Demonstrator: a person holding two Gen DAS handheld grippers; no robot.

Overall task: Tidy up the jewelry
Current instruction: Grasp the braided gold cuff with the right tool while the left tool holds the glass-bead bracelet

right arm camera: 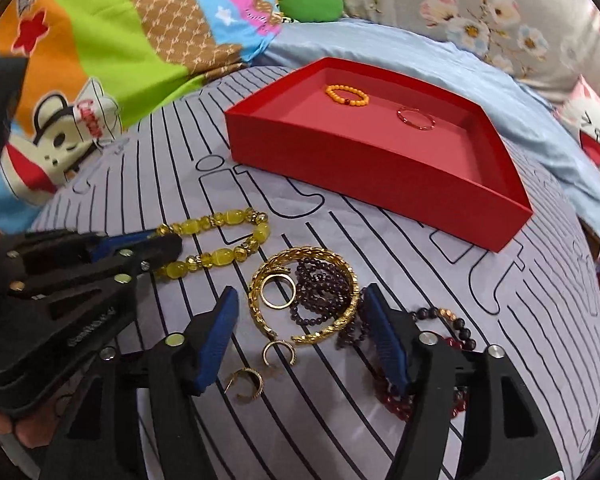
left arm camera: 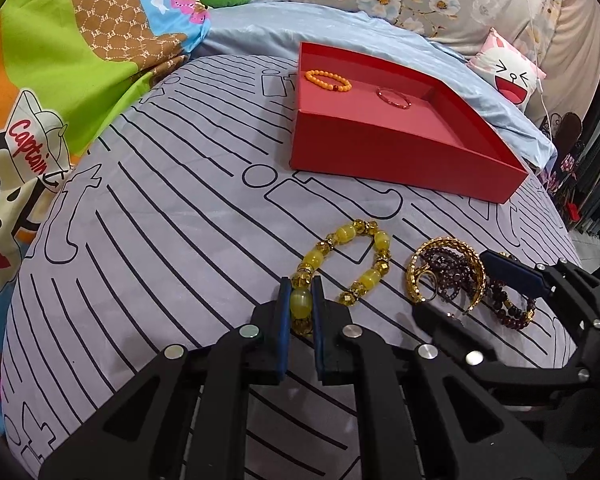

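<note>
Bare striped sheet (left arm camera: 160, 216) fills the frame's left; the red box (left arm camera: 380, 152) sits upper right. The left gripper (left arm camera: 301, 292) is clamped on the yellow bracelet (left arm camera: 342, 264), low centre. The right gripper (right arm camera: 298, 304) stands wide apart, straddling the gold bangle (right arm camera: 304, 300) pile.

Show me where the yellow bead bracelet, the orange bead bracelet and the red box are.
yellow bead bracelet (left arm camera: 342, 266): left wrist view, on a large yellow bead along its left side.
orange bead bracelet (left arm camera: 328, 81): left wrist view, on the near arc of beads.
red box (left arm camera: 400, 160): left wrist view, on the outer front wall.
</note>
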